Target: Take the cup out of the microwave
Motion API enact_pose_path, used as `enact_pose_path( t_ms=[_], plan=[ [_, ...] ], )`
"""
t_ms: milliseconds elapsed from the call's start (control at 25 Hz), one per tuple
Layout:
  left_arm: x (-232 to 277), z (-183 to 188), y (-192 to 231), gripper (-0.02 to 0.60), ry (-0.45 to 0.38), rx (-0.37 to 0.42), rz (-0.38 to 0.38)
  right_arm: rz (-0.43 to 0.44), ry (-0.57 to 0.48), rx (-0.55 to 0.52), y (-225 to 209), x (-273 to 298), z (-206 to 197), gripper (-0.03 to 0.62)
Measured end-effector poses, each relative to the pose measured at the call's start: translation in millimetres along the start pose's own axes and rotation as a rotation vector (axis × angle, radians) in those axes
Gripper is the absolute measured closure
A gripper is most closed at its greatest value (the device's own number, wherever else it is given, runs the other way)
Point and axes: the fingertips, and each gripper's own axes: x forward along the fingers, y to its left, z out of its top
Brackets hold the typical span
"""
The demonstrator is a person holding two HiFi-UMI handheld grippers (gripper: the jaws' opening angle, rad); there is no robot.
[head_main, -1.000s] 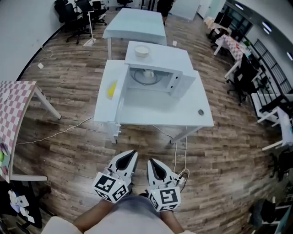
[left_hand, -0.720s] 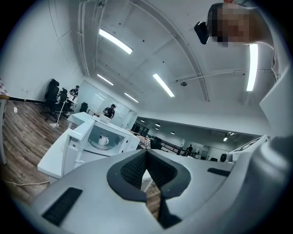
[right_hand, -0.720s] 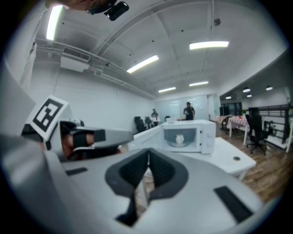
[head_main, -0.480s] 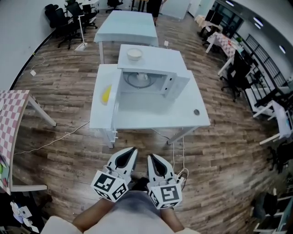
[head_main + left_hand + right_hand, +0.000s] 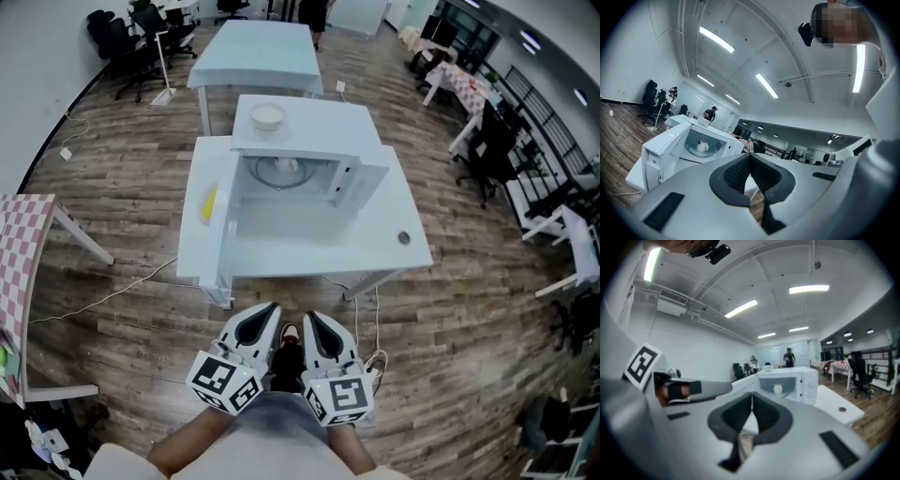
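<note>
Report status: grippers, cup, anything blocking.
Left gripper shut, empty; right gripper shut, empty. Cup inside microwave, door open. Both grippers short of the table; nothing blocks the opening.

The floor (image 5: pixel 122 216) looks like matt wood planks, the table (image 5: pixel 384 248) and microwave (image 5: pixel 314 127) smooth white, and the cup (image 5: pixel 702 144) glossy.

White cup (image 5: pixel 702 144) stands upright inside the white microwave (image 5: pixel 319 127) (wide open).
</note>
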Motion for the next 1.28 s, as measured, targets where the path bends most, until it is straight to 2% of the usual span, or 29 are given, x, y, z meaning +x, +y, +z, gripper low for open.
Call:
enact_pose_path(
  t_ms=[680,1280],
  plan=[
    [94,0,38,0.568,0.041,-0.011,0.083,0.089,0.056,0.026,-66,83,1,0.571],
    [153,20,72,0.568,-0.025,0.018,0.226,0.229,0.045,-0.033,-113,153,14,0.571]
  ],
)
